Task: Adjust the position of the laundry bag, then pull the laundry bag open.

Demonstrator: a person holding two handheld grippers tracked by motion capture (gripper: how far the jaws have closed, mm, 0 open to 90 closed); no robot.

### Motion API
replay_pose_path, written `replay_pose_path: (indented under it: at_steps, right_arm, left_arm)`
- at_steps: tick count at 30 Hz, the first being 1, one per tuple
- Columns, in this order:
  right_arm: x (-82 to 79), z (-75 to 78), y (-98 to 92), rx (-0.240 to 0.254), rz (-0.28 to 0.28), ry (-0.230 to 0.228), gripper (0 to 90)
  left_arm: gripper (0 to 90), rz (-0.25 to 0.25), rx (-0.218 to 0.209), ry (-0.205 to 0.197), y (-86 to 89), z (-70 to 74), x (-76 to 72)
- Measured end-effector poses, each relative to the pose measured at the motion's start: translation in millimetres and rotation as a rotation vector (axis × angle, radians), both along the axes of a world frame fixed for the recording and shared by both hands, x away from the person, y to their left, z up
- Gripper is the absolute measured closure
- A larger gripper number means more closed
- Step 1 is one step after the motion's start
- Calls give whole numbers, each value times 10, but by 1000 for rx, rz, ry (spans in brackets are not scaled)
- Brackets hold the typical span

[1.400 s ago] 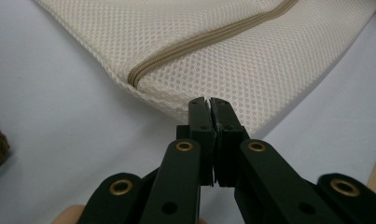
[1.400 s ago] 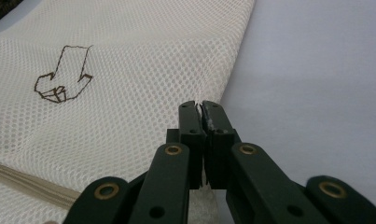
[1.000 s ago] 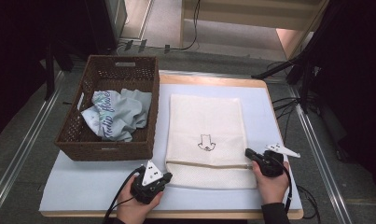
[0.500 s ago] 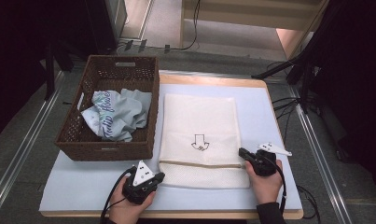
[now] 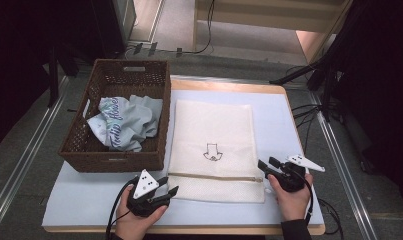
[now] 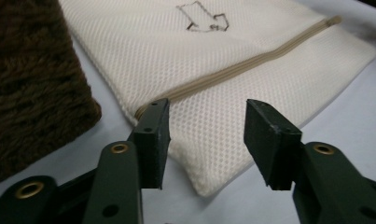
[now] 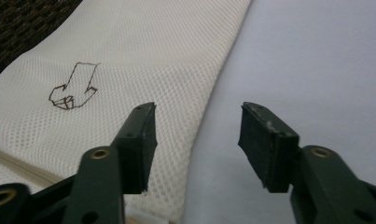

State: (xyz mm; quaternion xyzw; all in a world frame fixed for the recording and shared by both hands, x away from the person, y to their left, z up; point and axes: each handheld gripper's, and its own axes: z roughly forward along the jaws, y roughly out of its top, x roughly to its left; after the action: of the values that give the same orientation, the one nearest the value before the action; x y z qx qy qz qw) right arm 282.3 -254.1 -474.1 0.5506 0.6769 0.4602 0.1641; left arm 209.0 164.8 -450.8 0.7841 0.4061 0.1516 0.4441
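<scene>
A cream mesh bag [image 5: 211, 130] lies flat on the pale blue table top [image 5: 284, 125]. It has a beige zipper [image 5: 214, 176] near its front end and a drawn arrow [image 5: 211, 151]. My left gripper [image 5: 168, 186] sits at the bag's near left corner. Its jaws have just been opening and stand apart over the mesh bag [image 6: 213, 135], gripping nothing. My right gripper [image 5: 267, 163] is at the bag's right edge beside the zipper end. Its jaws have also just been opening, and the edge of the mesh bag [image 7: 167, 79] lies loose below them.
A brown wicker basket [image 5: 114, 161] stands left of the bag, close against it, holding a crumpled pale blue garment [image 5: 121, 120] with lettering. The wooden table edge [image 5: 189, 230] runs just in front of my hands. Dark stands and cables crowd the right side.
Both pairs of jaws went from shut to open at the bag's near end. The bag has slid a little to the left.
</scene>
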Motion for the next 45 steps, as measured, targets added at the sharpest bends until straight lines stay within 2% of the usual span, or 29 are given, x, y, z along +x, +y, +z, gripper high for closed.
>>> replay_pose_path:
  at_steps: [3,6,8,9,10,11,17,19,22,25,27,31,38,42,45]
  right_arm:
    - [-87,38,-102,-19,-2,2,347]
    - [-137,51,-133,-27,-1,1,347]
    - [-185,59,-154,-27,0,0,376]
    - [-205,60,-159,-26,1,-5,436]
    - [-221,58,-161,-24,13,-8,459]
    - [-237,54,-152,-15,23,-4,463]
    - [-307,12,-80,-40,48,-12,510]
    - [-313,-6,-67,-48,58,3,515]
    - [-315,-38,-64,-32,78,7,523]
    - [-320,-77,-41,-22,104,27,492]
    - [-330,-98,-27,-23,96,41,471]
    - [-342,-140,-9,-13,111,55,452]
    - [-366,-166,33,-14,143,93,434]
    - [-371,-167,51,-29,153,85,422]
    - [-372,-166,80,-28,163,93,418]
  left_arm:
    - [482,-17,-9,-9,-84,40,23]
    - [509,-38,-2,-8,-211,43,62]
    - [564,-42,7,-3,-309,31,89]
    - [596,-44,11,0,-358,23,103]
    - [596,-44,13,0,-409,14,113]
    - [617,-53,14,1,-460,4,128]
    - [727,-105,34,21,-816,-33,238]
    - [755,-123,41,24,-946,-46,273]
    - [790,-147,47,30,-1139,-64,326]
    - [820,-160,55,43,-1306,-84,386]
    - [832,-171,39,54,-1412,-108,414]
    - [852,-189,51,65,-1596,-163,454]
    - [900,-195,78,88,-1733,-270,499]
    - [900,-198,105,107,-1743,-294,505]
    - [900,-195,110,102,-1750,-298,499]
